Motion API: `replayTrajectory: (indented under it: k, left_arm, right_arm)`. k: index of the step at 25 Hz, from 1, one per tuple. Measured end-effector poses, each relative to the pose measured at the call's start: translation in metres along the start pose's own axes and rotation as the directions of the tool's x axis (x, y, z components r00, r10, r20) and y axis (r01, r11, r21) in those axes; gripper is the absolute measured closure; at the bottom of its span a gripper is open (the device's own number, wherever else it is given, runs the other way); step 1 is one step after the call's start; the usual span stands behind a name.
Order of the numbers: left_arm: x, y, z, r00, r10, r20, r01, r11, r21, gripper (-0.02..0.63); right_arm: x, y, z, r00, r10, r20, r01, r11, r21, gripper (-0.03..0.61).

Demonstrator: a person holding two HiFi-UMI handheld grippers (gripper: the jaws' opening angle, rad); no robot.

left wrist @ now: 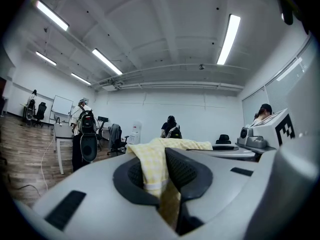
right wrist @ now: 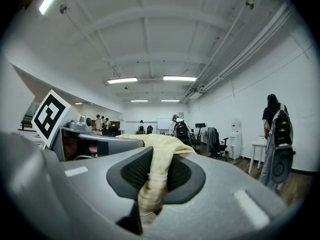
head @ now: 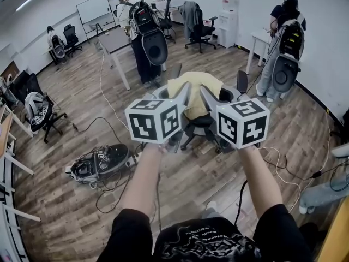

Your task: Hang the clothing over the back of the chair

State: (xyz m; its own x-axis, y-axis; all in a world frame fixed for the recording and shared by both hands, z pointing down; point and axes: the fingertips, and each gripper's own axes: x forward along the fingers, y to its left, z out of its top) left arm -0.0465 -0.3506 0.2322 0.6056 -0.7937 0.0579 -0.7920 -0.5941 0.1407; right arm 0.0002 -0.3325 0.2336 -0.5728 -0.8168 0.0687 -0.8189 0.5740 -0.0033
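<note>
Head view, left to right: left gripper (head: 184, 94), jaws clamped on one edge of the yellow checked clothing (head: 194, 85); right gripper (head: 208, 96), jaws clamped on the opposite edge. Clothing spread between both grippers, over the black office chair (head: 199, 123); contact with the chair not discernible.

The head view looks steeply down over the person's forearms onto the left tool (head: 184, 97), the right tool (head: 206, 97) and the office chair (head: 204, 125) just beyond them. Each tool view sits low behind its own jaws and faces level across the room, with the yellow checked garment (left wrist: 150, 164) close against the lens. All three views share that garment and the standing person with a backpack rig (head: 143, 34)
</note>
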Motion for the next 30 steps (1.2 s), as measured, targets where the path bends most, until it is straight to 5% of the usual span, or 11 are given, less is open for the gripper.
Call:
replayTrajectory:
  k: [15, 30]
  left_arm:
    - [-0.028, -0.005, -0.060, 0.998, -0.036, -0.045, 0.031, 0.995, -0.095, 0.558]
    - [-0.051, -0.009, -0.114, 0.995, -0.054, -0.088, 0.046, 0.995, -0.089, 0.558]
  right_arm:
    - [-0.019, 0.025, -0.058, 0.999, 0.013, -0.042, -0.009, 0.997, 0.076, 0.526]
    - [-0.035, 0.047, -0.112, 0.994, 0.011, -0.106, 0.006, 0.989, 0.151, 0.526]
